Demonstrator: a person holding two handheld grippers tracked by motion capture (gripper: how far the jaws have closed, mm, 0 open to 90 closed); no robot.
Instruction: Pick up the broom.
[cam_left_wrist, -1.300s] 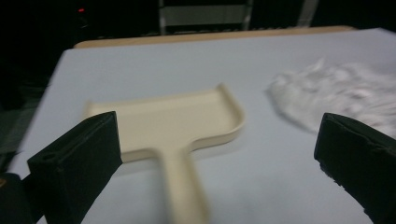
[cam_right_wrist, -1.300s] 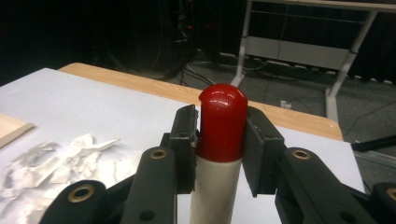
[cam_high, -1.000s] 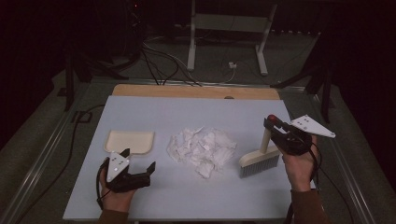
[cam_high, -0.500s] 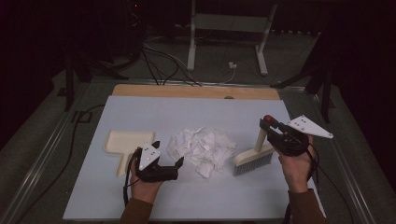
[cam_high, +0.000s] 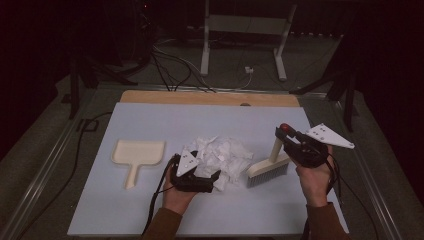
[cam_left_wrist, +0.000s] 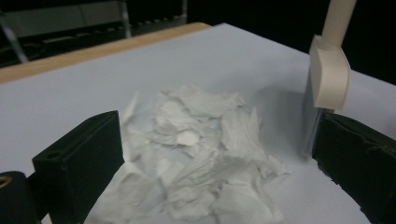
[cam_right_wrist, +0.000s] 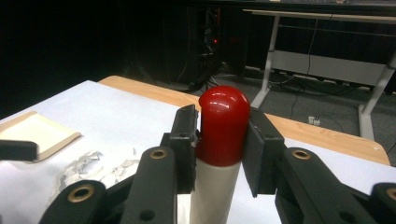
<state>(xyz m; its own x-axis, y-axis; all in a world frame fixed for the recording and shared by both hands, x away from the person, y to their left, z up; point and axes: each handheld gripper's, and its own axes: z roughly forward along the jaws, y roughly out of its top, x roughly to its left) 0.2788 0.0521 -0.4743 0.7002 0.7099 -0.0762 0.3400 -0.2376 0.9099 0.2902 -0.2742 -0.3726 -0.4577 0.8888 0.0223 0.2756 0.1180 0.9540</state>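
Note:
A heap of torn white paper (cam_high: 225, 152) (cam_left_wrist: 201, 154) lies mid-table. My left gripper (cam_high: 212, 177) (cam_left_wrist: 217, 128) sits low at the heap's near left edge, jaws wide open on either side of the scraps without pressing them. A cream hand brush (cam_high: 267, 170) (cam_left_wrist: 329, 77) stands bristles-down just right of the heap. Its red-capped handle (cam_right_wrist: 223, 126) is clamped in my right gripper (cam_high: 289, 136) (cam_right_wrist: 223, 137), which is shut on it. The cream dustpan (cam_high: 137, 155) (cam_right_wrist: 37, 133) lies flat to the left, apart from both grippers.
The white table top (cam_high: 150, 120) has a wooden strip (cam_high: 210, 97) along its far edge. Behind it on the dark floor are cables (cam_high: 170, 60) and a metal stand (cam_high: 245, 30). Cables trail from both grippers toward the near edge.
My left gripper has slid right, away from the dustpan's handle, up to the paper heap. The right gripper with the brush has hardly moved.

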